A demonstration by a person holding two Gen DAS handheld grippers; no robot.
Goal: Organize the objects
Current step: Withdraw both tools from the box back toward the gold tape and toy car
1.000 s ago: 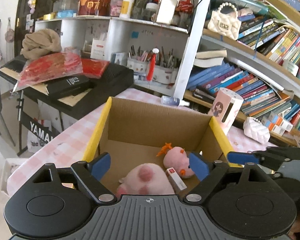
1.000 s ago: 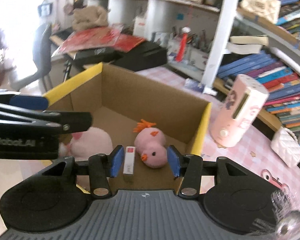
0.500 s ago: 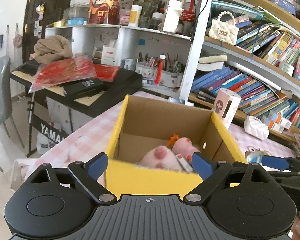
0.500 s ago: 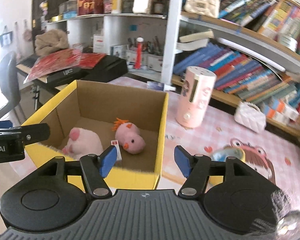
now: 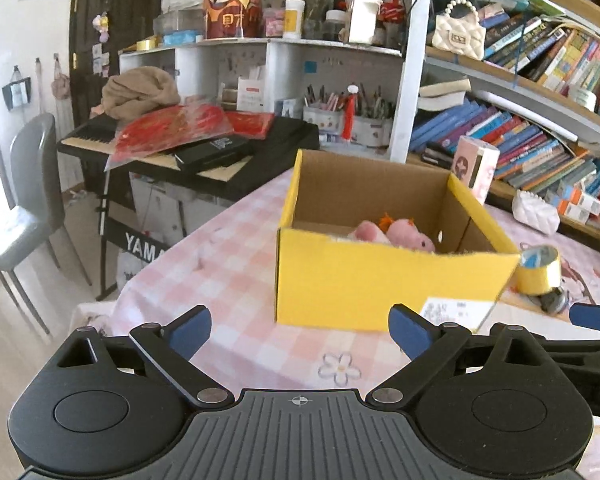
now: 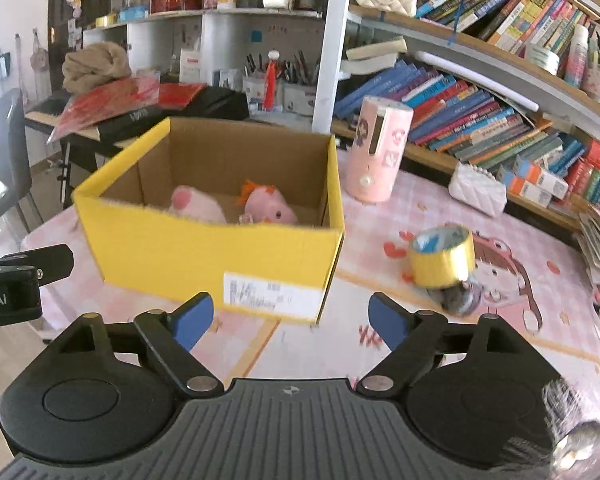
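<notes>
A yellow cardboard box stands on the pink checked table. Inside lie two pink plush toys, one with an orange tuft. My left gripper hangs in front of the box's near wall, its jaws opening and nothing between them. My right gripper is also short of the box, jaws opening and empty. A roll of yellow tape lies on the table right of the box.
A pink cylindrical device stands behind the box and a white quilted pouch lies near the bookshelf. A keyboard piano and a black chair are at the left.
Both grippers have drawn back out of the box toward the table's near edge, so its yellow front wall now shows. The right gripper's jaws have spread much wider; the left's widened slightly.
</notes>
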